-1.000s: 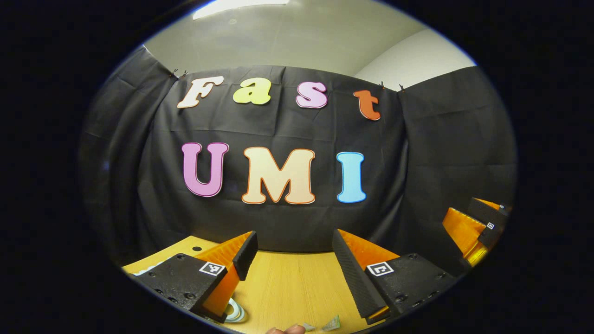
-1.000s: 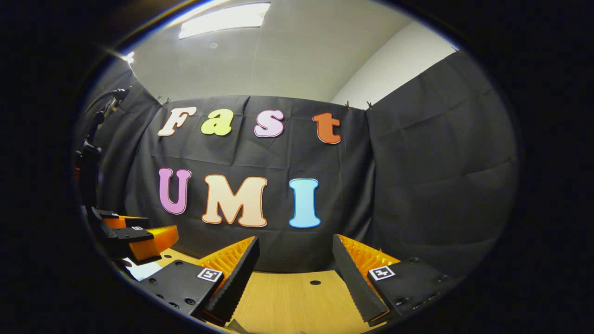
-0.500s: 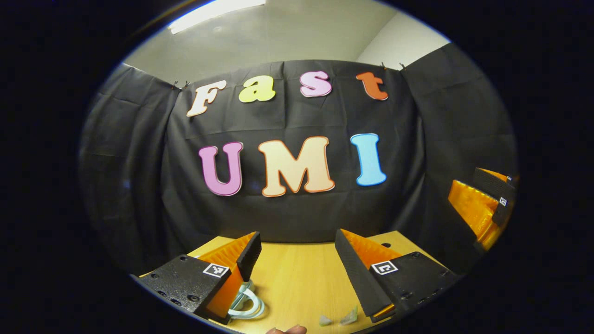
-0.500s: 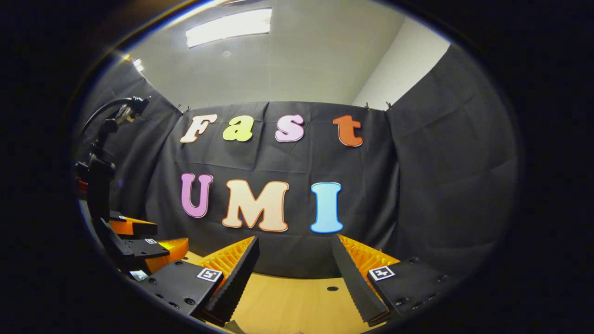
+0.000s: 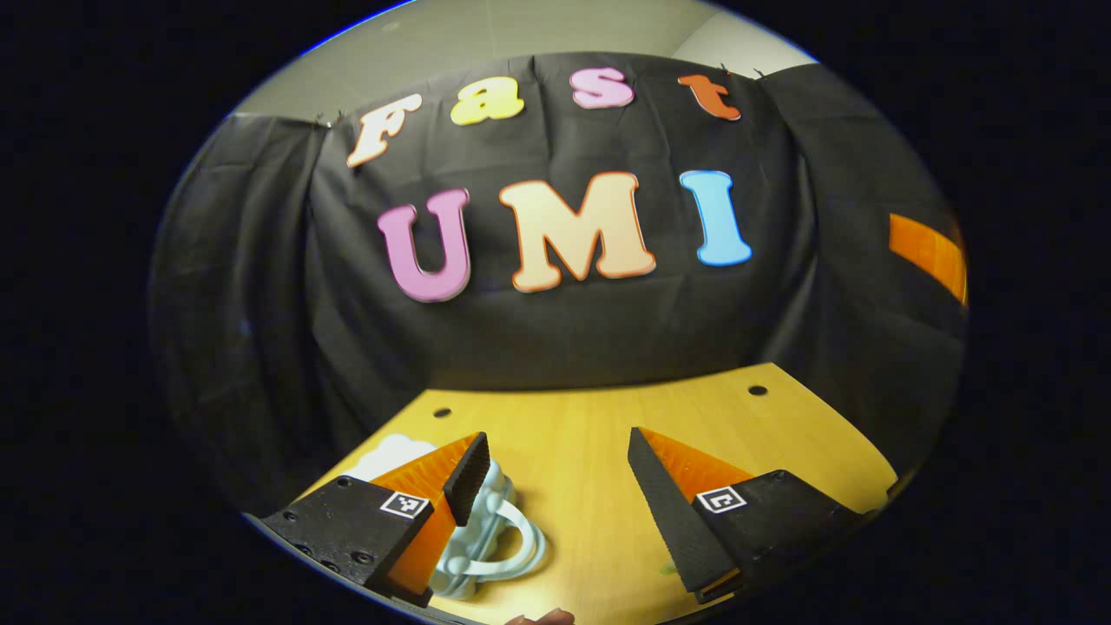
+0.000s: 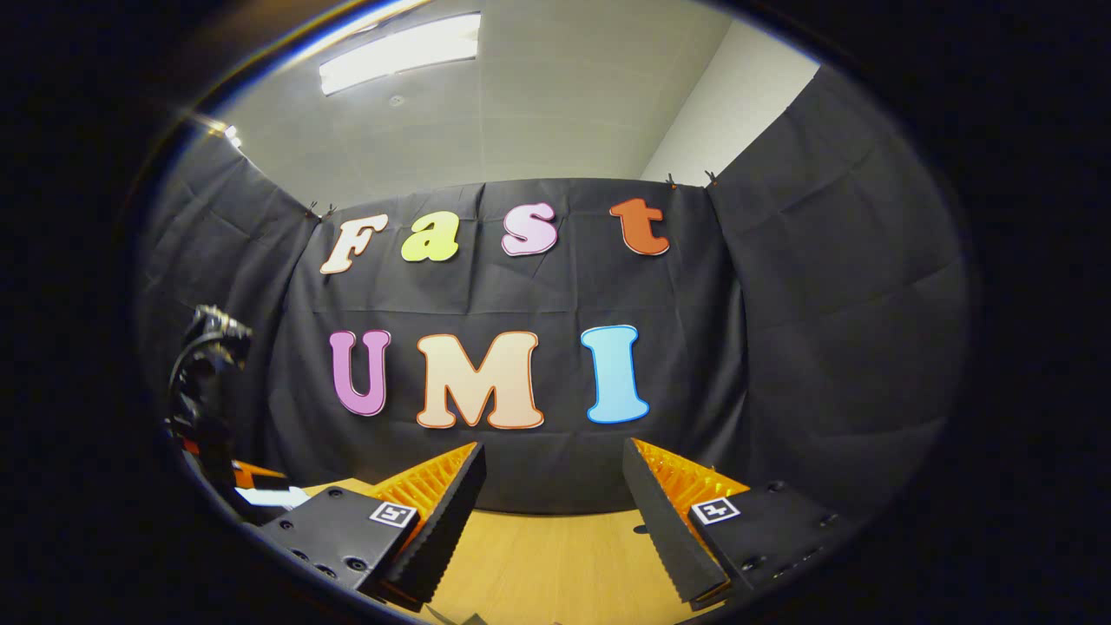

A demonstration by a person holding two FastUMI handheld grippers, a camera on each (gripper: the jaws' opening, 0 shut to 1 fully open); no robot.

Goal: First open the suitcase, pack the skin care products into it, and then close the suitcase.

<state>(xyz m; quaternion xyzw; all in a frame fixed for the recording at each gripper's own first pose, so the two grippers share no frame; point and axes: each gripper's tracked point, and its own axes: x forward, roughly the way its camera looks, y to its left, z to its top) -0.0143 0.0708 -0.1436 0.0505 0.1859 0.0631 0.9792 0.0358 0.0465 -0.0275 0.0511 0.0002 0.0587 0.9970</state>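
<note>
In the left gripper view, a pale blue, bumpy suitcase (image 5: 486, 534) with a loop handle (image 5: 525, 551) lies on the wooden table (image 5: 590, 417), partly hidden behind my left finger. My left gripper (image 5: 555, 464) hangs open just above the table, its left finger over the suitcase and nothing between the fingers. In the right gripper view, my right gripper (image 6: 553, 473) is open and empty, held level above the table (image 6: 538, 555) and facing the back wall. The left gripper (image 6: 252, 477) shows low at that view's left edge. The right gripper (image 5: 929, 252) appears at the far right of the left gripper view.
A white, cloud-shaped edge (image 5: 391, 451) sticks out behind the suitcase. The table top has two small round holes (image 5: 758, 391) near the back. Black cloth closes the back and both sides. A fingertip (image 5: 538, 618) shows at the bottom edge.
My left gripper has tipped downward and moved forward, so more table and the pale blue suitcase have come into view under its left finger. The right gripper has barely moved.
</note>
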